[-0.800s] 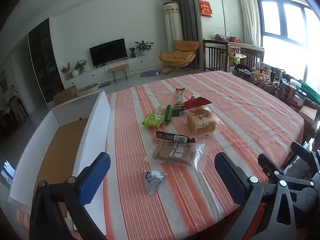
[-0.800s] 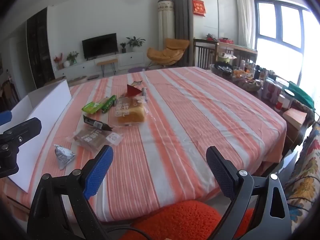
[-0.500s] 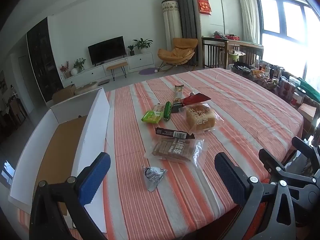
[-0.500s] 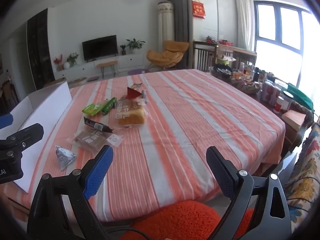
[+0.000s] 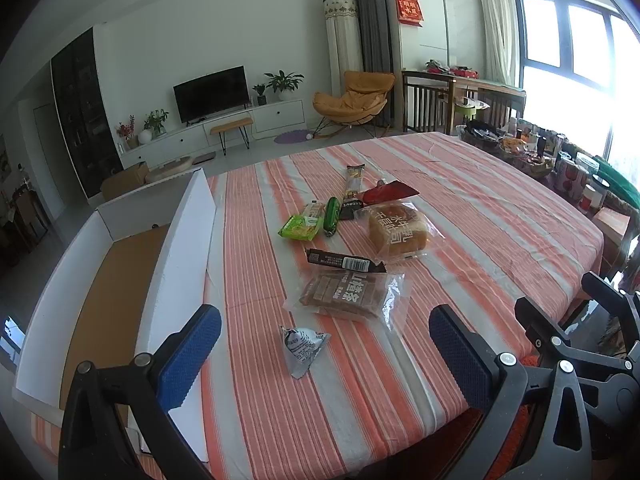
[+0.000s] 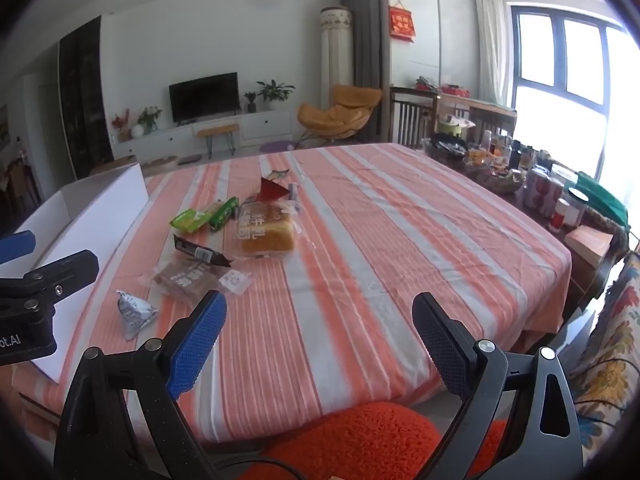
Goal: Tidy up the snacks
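Observation:
Several snacks lie on the striped tablecloth: a small silver triangular pack, a clear bag of brown cakes, a dark bar, a bagged bread loaf, a green packet, a green tube and a red wrapper. A white open box with a brown floor stands at the table's left. My left gripper is open and empty, just before the silver pack. My right gripper is open and empty over the near table edge, right of the bread.
Baskets, cans and jars crowd the table's far right edge. An orange cushion sits below the near edge. The left gripper's body shows at the left of the right wrist view. The living room lies beyond.
Both grippers have risen and tilted slightly, so the snacks sit a little lower and nearer in view. Nothing on the table moved. Both stay open.

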Available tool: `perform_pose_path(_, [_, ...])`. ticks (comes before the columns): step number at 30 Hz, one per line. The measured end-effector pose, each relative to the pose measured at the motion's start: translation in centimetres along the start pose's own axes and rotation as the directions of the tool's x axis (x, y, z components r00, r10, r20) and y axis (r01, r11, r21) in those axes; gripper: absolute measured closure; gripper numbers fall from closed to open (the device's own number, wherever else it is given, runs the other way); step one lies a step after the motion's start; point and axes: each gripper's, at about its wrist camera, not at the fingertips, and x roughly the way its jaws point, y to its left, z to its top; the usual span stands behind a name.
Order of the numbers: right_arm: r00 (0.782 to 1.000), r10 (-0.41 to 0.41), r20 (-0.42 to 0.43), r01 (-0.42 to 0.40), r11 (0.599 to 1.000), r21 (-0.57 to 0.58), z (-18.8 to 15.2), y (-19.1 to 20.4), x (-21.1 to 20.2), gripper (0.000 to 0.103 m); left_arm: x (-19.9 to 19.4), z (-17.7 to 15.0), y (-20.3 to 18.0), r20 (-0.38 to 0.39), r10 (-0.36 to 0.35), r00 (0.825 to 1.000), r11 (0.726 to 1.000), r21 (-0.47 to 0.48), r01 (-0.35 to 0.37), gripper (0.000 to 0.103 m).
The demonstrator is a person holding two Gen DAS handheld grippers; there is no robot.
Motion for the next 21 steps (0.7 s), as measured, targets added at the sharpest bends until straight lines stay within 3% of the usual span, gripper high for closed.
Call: perform_pose_path(21, [1.0,0.011,0.005,-0.011,1.0,-0.005,-0.42,0.25,0.18,0.007,0.46,-0.32,0.31,-0.029,-0.016,0.999,1.0,-0.025,0.016,0.0])
